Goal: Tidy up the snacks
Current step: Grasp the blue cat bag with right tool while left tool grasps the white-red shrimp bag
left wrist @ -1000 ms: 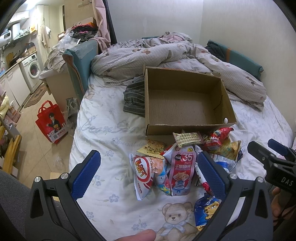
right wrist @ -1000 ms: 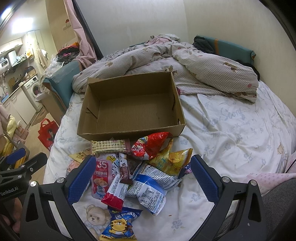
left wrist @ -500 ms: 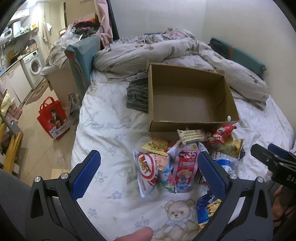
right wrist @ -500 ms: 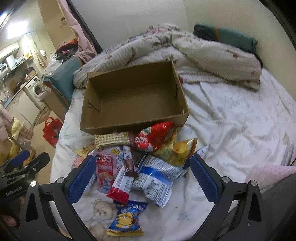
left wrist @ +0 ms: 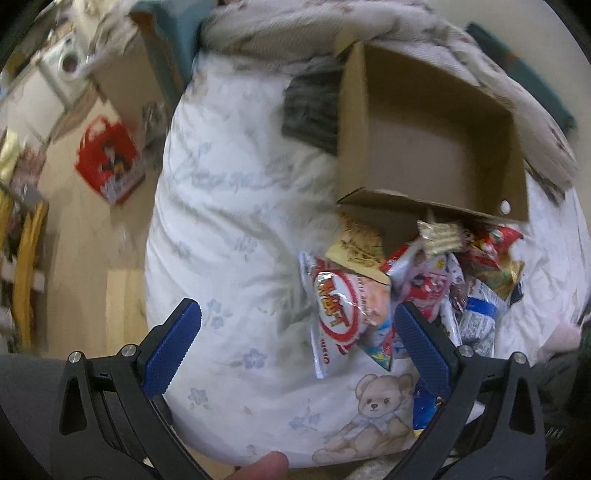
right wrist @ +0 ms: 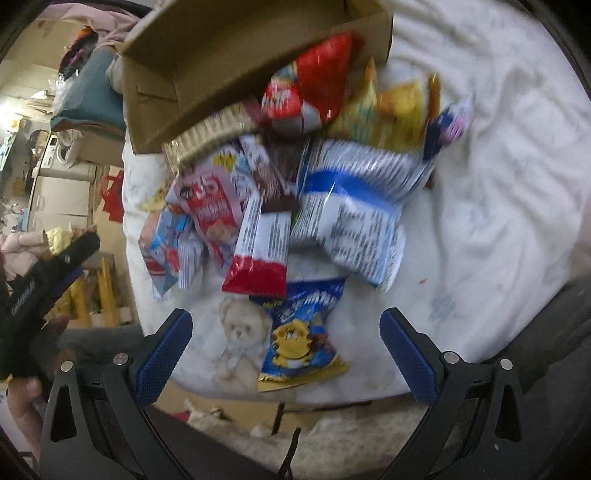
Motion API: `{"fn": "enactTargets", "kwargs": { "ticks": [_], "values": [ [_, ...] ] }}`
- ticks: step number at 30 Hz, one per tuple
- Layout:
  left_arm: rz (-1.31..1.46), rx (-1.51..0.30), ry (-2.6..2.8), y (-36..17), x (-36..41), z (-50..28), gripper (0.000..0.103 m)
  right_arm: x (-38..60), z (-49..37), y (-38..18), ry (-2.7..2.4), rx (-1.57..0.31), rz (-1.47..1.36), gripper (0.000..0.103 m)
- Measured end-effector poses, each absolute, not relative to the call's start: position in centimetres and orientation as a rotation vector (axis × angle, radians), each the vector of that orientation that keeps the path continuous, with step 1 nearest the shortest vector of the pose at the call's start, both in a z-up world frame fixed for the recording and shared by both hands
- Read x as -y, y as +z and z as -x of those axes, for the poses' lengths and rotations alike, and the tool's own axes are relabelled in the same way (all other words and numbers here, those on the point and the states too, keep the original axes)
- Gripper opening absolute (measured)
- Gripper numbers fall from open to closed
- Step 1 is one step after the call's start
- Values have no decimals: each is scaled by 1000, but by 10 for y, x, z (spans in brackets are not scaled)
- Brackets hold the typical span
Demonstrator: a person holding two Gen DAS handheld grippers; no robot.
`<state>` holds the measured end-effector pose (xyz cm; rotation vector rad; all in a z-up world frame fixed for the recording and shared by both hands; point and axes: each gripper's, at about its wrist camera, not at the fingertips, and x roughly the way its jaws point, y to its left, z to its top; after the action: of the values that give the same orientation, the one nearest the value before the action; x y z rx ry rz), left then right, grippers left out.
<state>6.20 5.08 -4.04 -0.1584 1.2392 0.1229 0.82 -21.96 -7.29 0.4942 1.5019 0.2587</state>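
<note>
A pile of snack packets (left wrist: 417,284) lies on the white bed sheet in front of an empty cardboard box (left wrist: 432,136). My left gripper (left wrist: 295,347) is open and empty above the sheet, left of the pile, with a white-and-red round-logo packet (left wrist: 343,306) just inside its right finger. My right gripper (right wrist: 286,354) is open and empty, low over the pile (right wrist: 295,177); a blue tiger packet (right wrist: 299,332) lies between its fingers. The box (right wrist: 207,55) sits behind the pile. Both views are blurred.
A rumpled quilt (left wrist: 369,26) lies behind the box. A teddy-bear print (left wrist: 373,406) marks the sheet near its front edge. The floor with a red bag (left wrist: 107,158) is to the left. The left gripper's body (right wrist: 40,280) shows at the right wrist view's left edge.
Both grippers have dropped and tilted down toward the snack pile, so it looks much larger and closer. Both stay open. The snacks and box have not moved.
</note>
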Motion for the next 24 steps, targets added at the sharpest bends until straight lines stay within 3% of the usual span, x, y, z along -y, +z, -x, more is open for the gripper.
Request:
{"fn": "enactTargets", "kwargs": {
  "ticks": [11,18,20,24],
  "values": [
    [288,-1380,163,-85,-65,-76,103,198,-8,-103,223,-1597,-417,103],
    [157,-1409,98,-99,-30,-82,103,176,-4,-119,228,-1589,-272,103],
    [145,-1413,84,-105,-25,-83,103,174,-4,-121,220,-1579,-231,98],
    [157,-1409,58,-112,-17,-87,103,164,-6,-123,231,-1576,-189,74]
  ]
}}
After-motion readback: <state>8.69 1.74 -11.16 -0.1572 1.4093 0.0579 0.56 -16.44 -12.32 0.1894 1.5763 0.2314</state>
